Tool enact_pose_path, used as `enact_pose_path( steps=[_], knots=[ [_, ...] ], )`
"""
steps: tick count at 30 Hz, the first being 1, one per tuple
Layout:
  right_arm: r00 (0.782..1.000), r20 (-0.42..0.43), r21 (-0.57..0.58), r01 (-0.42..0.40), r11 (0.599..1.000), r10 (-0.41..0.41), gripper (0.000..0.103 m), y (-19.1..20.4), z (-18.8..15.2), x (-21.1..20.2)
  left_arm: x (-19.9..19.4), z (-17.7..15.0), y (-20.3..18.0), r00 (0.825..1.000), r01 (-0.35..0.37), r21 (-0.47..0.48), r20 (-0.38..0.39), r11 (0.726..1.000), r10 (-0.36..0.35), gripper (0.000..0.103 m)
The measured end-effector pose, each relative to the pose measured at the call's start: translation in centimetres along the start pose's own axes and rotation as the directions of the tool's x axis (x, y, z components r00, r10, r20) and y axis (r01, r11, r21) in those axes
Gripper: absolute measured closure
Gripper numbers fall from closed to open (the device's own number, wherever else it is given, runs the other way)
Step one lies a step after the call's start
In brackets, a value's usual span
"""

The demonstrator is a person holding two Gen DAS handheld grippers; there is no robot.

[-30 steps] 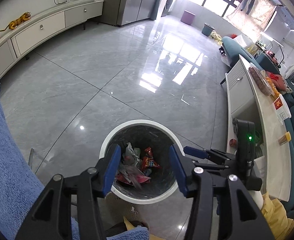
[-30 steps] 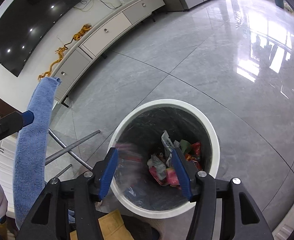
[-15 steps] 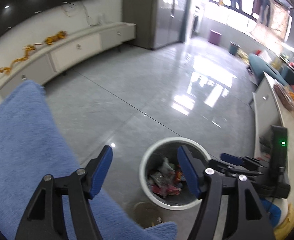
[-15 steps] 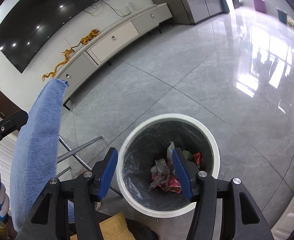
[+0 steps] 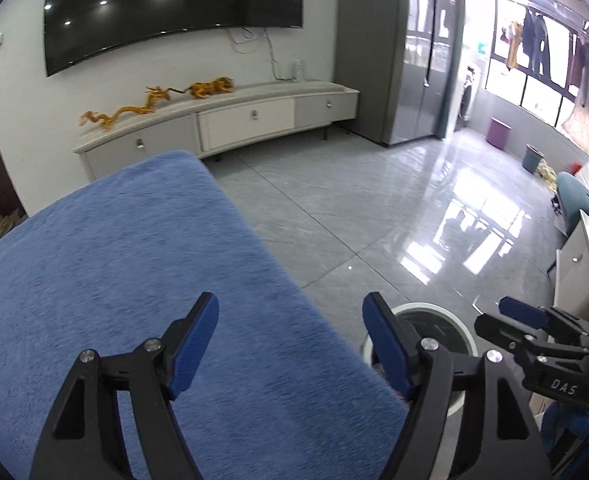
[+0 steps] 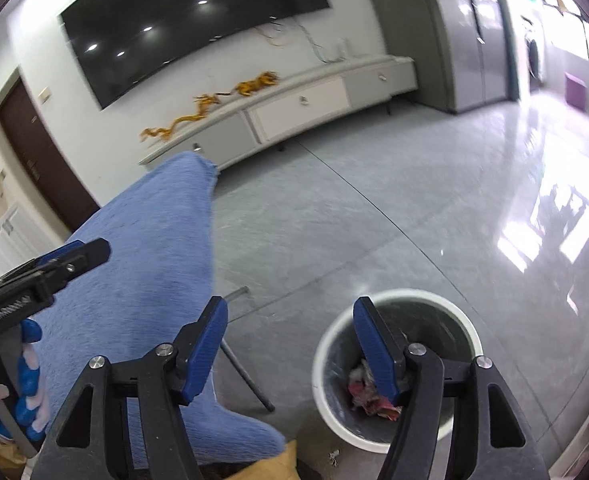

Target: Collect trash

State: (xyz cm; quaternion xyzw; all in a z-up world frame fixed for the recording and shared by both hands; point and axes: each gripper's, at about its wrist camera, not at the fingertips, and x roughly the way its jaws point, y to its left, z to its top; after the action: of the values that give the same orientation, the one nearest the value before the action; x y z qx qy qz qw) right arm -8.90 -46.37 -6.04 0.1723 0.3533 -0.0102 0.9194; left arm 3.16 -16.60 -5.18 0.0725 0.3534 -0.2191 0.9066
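Observation:
A white round bin [image 6: 398, 364] lined with a dark bag stands on the grey tile floor, with crumpled red and grey wrappers [image 6: 368, 394] at its bottom. Its rim [image 5: 434, 312] peeks out behind my left gripper's right finger. My left gripper [image 5: 290, 336] hovers over the edge of a blue cloth-covered surface [image 5: 134, 280], jaws opening, nothing between them. My right gripper [image 6: 290, 336] hangs above the floor beside the bin, jaws opening and empty. In the left wrist view the right gripper [image 5: 534, 328] shows at the right edge; the left gripper [image 6: 42, 268] appears at the left of the right wrist view.
A long white TV cabinet [image 5: 234, 124] with gold dragon figures [image 5: 154, 104] lines the far wall under a dark screen [image 5: 166, 4]. Metal legs [image 6: 246, 372] run under the blue cloth. A white cabinet [image 5: 578, 276] stands right. A gloved hand [image 6: 26, 372] holds the left gripper.
Both grippers rose and tilted up away from the bin, which slid low in both views. The left one swung left over the blue cloth. Both pairs of jaws widened.

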Motion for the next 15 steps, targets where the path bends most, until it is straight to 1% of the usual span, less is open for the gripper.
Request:
enact_pose_path(
  steps=[2, 3, 7, 10, 12, 15],
  knots=[
    [1.0, 0.009, -0.035, -0.004, 0.999, 0.004, 0.036, 1.7, 0.2, -0.1, -1.0, -0.5, 1.3, 1.0, -0.022, -0.015, 0.016, 1.0, 0.023, 0.029],
    [1.0, 0.016, -0.058, -0.006, 0.998, 0.007, 0.032, 2.8, 0.4, -0.2, -1.5, -0.7, 2.1, 0.999, -0.035, -0.024, 0.025, 0.999, 0.036, 0.029],
    [1.0, 0.029, -0.13, -0.003, 0.992, 0.007, 0.027, 5.8, 0.7, 0.0, -3.1, -1.4, 4.3, 0.995, -0.08, -0.042, 0.052, 0.996, 0.083, 0.028],
    [0.999, 0.047, -0.165, 0.009, 0.986, -0.001, 0.022, 7.7, 1.0, 0.1, -3.9, -1.9, 5.7, 0.992, -0.102, -0.061, 0.062, 0.993, 0.105, 0.028],
    [0.998, 0.059, -0.182, 0.016, 0.983, -0.005, 0.021, 8.6, 1.1, 0.0, -4.2, -2.1, 5.7, 0.992, -0.108, -0.068, 0.062, 0.992, 0.112, 0.028],
    [0.996, 0.081, -0.204, 0.038, 0.978, -0.021, 0.014, 9.7, 1.3, -0.1, -4.6, -2.4, 6.5, 0.99, -0.119, -0.082, 0.07, 0.99, 0.125, 0.028]
  ],
)
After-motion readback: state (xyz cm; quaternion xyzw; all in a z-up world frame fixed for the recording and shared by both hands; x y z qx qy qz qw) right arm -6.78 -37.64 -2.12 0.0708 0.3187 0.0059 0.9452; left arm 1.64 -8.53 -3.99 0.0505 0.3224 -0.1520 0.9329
